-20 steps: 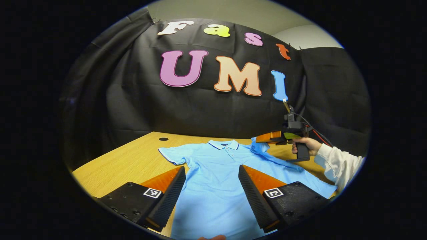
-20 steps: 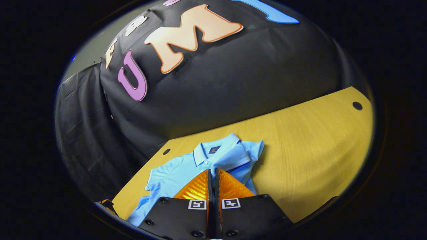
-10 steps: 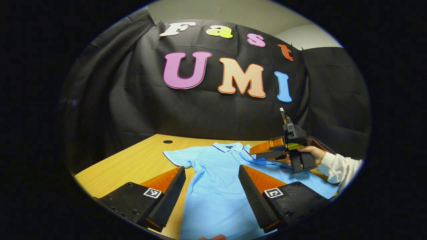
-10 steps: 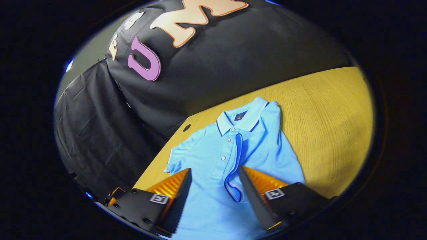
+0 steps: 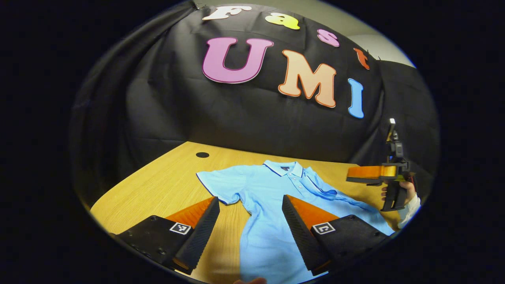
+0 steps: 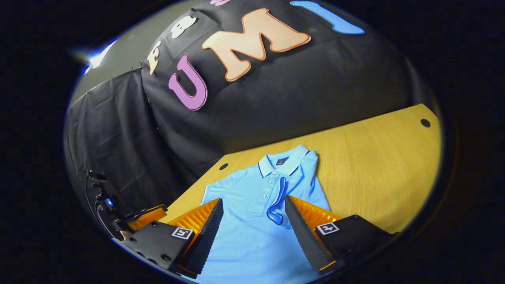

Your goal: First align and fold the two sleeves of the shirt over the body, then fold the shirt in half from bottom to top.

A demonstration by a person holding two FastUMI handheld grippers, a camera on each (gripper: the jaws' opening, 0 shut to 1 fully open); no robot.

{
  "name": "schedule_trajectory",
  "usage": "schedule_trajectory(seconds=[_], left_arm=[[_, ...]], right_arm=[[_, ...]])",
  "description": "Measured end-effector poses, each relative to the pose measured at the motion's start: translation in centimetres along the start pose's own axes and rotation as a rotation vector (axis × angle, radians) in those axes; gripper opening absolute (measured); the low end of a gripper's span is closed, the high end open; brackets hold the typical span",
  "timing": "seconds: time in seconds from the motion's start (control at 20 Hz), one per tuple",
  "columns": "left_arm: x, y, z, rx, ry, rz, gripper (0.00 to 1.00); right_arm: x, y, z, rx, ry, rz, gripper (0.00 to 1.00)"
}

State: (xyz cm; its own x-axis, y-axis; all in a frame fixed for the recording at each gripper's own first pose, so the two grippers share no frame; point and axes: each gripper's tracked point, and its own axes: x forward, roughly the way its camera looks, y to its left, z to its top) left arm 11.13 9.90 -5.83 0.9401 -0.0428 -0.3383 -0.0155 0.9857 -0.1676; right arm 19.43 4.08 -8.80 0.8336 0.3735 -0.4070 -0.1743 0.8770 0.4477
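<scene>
so the right gripper (image 6: 252, 221) has let go and backed off; half a second back it hung just above the light blue knit polo shirt (image 6: 252, 221), and its jaws are spread wide with nothing in them; that sleeve (image 6: 278, 201) now lies folded over the shirt's chest, piped cuff beside the button placket; looks like one sleeve down; left gripper (image 5: 250, 221) gapes empty above the shirt's other sleeve (image 5: 221, 183), flat on the grainy wooden table (image 5: 165, 185); soft, slightly rumpled fabric.

the shirt (image 5: 272, 232) hem runs off the bottom edge, partly hidden behind the left gripper (image 5: 250, 228).
</scene>
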Motion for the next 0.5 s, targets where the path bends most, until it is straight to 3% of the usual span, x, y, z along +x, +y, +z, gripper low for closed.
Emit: schedule_trajectory(seconds=[0.25,0.3,0.35,0.5], left_arm=[[5.4,3.7,-0.4,0.056,0.103,0.065,0.95],[6.3,4.5,-0.9,0.072,0.125,0.077,0.95],[7.1,5.0,-1.1,0.080,0.151,0.084,0.95],[9.6,6.4,-1.2,0.078,0.184,0.113,0.95]], right_arm=[[-5.7,0.4,0.2,-0.050,-0.092,-0.002,0.98],[-6.9,0.4,0.2,-0.059,-0.113,-0.009,0.93],[-7.8,0.5,0.3,-0.064,-0.136,-0.014,0.97],[-11.1,1.7,-0.1,-0.076,-0.190,0.004,0.98]])
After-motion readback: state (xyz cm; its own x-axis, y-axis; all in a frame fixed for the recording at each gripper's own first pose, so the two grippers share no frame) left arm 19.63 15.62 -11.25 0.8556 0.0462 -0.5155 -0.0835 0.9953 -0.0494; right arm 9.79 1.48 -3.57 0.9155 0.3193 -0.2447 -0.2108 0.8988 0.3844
